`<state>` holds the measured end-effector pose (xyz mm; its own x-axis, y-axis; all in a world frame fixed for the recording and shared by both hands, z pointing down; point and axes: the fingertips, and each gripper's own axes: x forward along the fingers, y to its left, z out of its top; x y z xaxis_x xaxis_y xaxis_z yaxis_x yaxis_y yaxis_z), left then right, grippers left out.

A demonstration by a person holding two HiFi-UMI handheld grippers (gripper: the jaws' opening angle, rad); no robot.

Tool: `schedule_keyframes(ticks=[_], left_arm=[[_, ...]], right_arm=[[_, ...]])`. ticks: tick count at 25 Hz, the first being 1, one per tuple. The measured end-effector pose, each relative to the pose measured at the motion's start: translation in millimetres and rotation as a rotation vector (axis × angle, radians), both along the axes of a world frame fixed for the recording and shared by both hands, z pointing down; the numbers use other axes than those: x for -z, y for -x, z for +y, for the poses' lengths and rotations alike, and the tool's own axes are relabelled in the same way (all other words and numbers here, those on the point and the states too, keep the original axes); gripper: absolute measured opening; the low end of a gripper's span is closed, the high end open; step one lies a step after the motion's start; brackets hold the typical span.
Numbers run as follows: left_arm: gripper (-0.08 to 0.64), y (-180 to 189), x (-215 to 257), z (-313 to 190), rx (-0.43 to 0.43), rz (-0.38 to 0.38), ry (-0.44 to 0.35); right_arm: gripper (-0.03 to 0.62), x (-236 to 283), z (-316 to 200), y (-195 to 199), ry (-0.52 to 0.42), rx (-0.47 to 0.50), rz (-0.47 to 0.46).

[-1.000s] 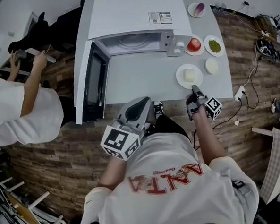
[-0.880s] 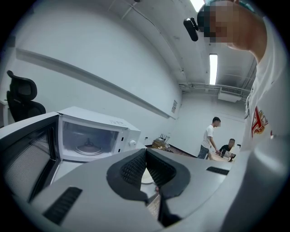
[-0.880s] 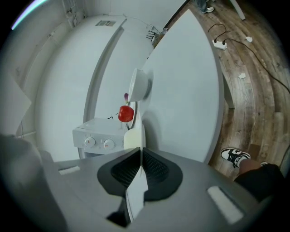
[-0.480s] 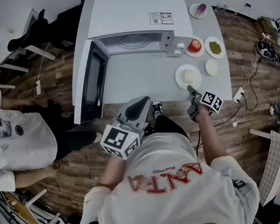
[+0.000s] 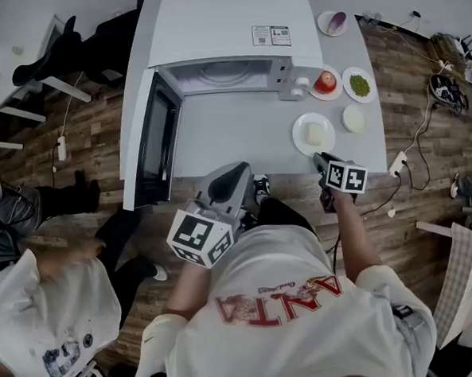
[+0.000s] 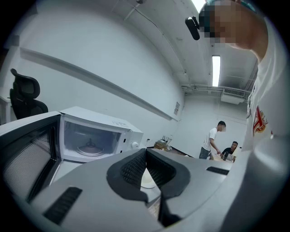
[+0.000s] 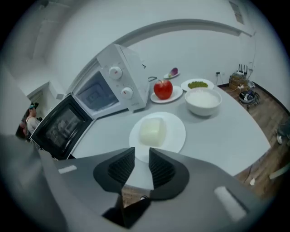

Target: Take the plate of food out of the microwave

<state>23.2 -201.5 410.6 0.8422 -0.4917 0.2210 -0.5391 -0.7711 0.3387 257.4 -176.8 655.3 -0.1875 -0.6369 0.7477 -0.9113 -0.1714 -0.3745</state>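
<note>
Once the right gripper (image 7: 142, 152) had drawn back, jaws half-spread and just closing on nothing, the round white plate with its pale food block (image 7: 174, 136) sat on the grey table (image 5: 233, 136), outside the open white microwave (image 5: 226, 33): removal judged done. Left gripper (image 6: 146, 152) pressed together, empty. Count: one microwave, three more plates (image 7: 185, 85), one white bowl (image 5: 354, 118), two grippers.

White desk (image 5: 233, 136) is carrying six things. Microwave (image 5: 226, 33) is sitting at the back left, its door (image 5: 155, 141) standing open along the desk's left edge. Food plate (image 5: 298, 136), with a pale block on it, is lying near the front right edge. Bowl (image 5: 354, 119) is sitting just beside it on the right, not touching. Apple plate (image 5: 314, 93) is sitting just beside the microwave's front right corner, with the greens plate (image 5: 347, 80) next to it. Plate with a purple piece (image 5: 323, 27) is sitting at the back right.
</note>
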Motion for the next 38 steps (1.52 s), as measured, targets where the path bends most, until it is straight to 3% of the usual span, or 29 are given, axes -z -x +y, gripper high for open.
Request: schedule_keyframes(ticks=[3, 5, 13, 19, 24, 38], left_arm=[[0.009, 3.7, 5.0, -4.6, 0.015, 0.009, -0.016], [0.009, 7.3, 8.8, -8.3, 0.029, 0.014, -0.031], [0.009, 30.3, 34.6, -24.0, 0.102, 0.014, -0.125], [0.009, 51.1, 57.6, -31.2, 0.154, 0.022, -0.192], [0.009, 61.7, 66.2, -32.5, 0.170, 0.029, -0.217], [0.009, 67.3, 70.5, -30.0, 0.146, 0.034, -0.221]], right_arm=[[0.021, 43.2, -19.3, 4.1, -0.149, 0.001, 0.010], [0.003, 74.3, -32.5, 11.4, -0.249, 0.023, 0.013], [0.002, 212.5, -64.1, 67.7, -0.613, 0.178, -0.004], [0.002, 303.2, -63.0, 118.2, -0.817, 0.305, -0.001], [0.002, 329.7, -58.7, 136.9, -0.871, 0.342, -0.006], [0.002, 325.7, -55.7, 150.8, -0.861, 0.357, -0.024]])
